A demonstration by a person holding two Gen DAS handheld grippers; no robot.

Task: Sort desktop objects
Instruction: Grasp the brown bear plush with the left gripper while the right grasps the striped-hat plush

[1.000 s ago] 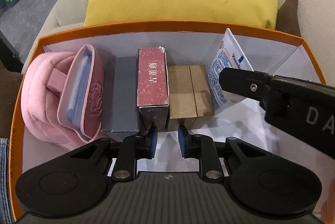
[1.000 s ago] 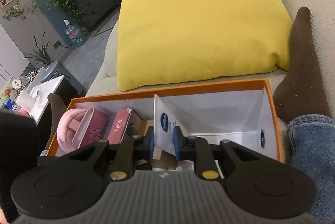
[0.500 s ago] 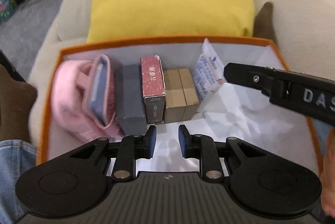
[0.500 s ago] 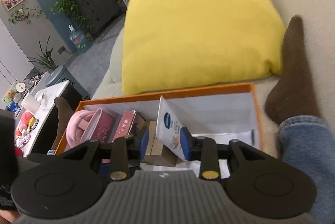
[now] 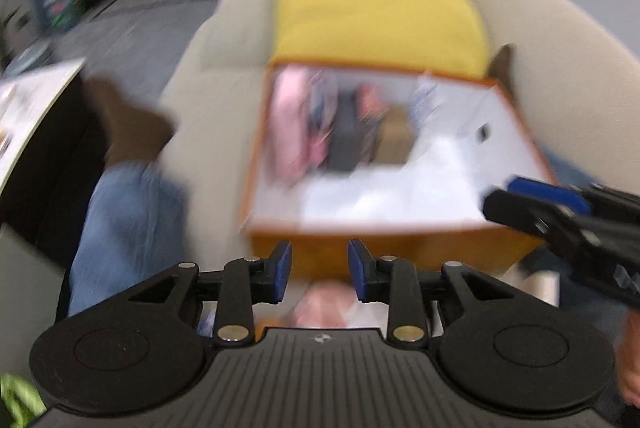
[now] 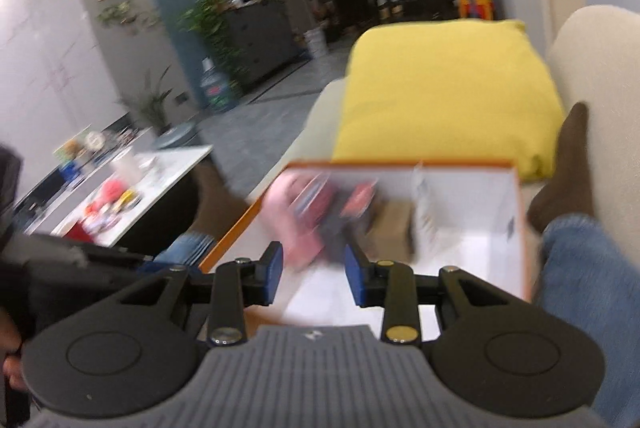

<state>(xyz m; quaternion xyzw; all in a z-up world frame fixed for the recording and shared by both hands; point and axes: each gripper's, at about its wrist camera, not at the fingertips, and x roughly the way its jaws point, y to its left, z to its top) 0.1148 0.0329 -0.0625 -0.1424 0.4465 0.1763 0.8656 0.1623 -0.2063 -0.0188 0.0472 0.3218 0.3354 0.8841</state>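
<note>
The orange box [image 5: 520, 120] with a white inside sits on the sofa, blurred by motion. In it stand a pink pouch [image 5: 294, 124], a dark grey box [image 5: 350, 132], a red box [image 5: 370, 100], a brown box [image 5: 396, 144] and a white sachet [image 5: 426, 94]. The box also shows in the right wrist view [image 6: 520, 228], with the pouch [image 6: 296, 224] and sachet [image 6: 426, 204]. My left gripper [image 5: 319, 270] is open and empty, in front of the box's near wall. My right gripper [image 6: 313, 274] is open and empty above the box's near edge.
A yellow cushion [image 5: 372, 8] lies behind the box on the beige sofa [image 5: 216, 40]. Jeans-clad legs [image 5: 124, 224] flank the box, with a brown sock [image 6: 568, 168] at the right. A low white table [image 6: 132, 184] with small items stands at the left.
The right gripper let go of the white sachet, which now stands in the box, and opened. Both grippers pulled back and up out of the box; the left one opened a little wider.
</note>
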